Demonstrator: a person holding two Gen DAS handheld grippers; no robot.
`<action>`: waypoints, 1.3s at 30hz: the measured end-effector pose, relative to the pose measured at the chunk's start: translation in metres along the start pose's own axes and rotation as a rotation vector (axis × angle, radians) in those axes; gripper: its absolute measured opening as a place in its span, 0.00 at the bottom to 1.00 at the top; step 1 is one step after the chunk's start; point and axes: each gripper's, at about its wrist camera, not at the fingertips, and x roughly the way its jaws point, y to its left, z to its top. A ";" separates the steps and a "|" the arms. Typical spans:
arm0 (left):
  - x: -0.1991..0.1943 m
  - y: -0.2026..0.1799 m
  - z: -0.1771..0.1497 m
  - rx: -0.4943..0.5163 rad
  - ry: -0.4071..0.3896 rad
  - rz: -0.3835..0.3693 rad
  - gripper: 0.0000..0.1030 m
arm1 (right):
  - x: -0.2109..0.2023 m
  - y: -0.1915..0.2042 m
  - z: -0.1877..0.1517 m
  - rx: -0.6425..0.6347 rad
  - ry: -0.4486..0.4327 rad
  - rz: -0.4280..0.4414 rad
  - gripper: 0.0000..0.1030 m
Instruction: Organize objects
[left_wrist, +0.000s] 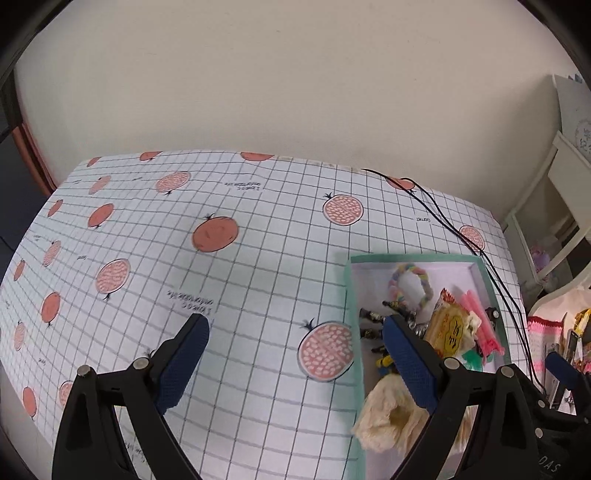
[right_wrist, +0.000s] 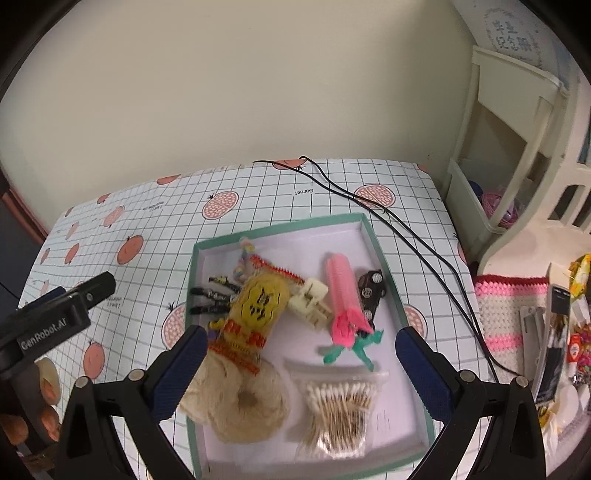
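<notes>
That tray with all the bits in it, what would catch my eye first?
Probably the green-rimmed tray on the pomegranate-print tablecloth, crowded with small things. A pink knitted flower lies at its middle, with a bag of cotton swabs at the near edge and a cream fluffy scrunchie beside it. Both open grippers hover empty.

A table (right_wrist: 295, 184) under a checked cloth (left_wrist: 229, 280) printed with pomegranates; on it lie a green-rimmed tray (right_wrist: 373, 236) and two black cables (right_wrist: 417, 243) beside it.
</notes>
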 end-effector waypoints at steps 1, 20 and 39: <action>-0.002 0.001 -0.002 0.000 0.000 0.002 0.92 | -0.003 0.000 -0.003 -0.001 -0.001 -0.001 1.00; -0.045 0.000 -0.049 0.082 -0.022 0.012 0.92 | -0.041 0.012 -0.043 -0.039 -0.024 -0.008 1.00; -0.070 0.012 -0.104 0.114 0.024 -0.057 0.92 | -0.059 0.016 -0.086 -0.032 0.020 -0.005 1.00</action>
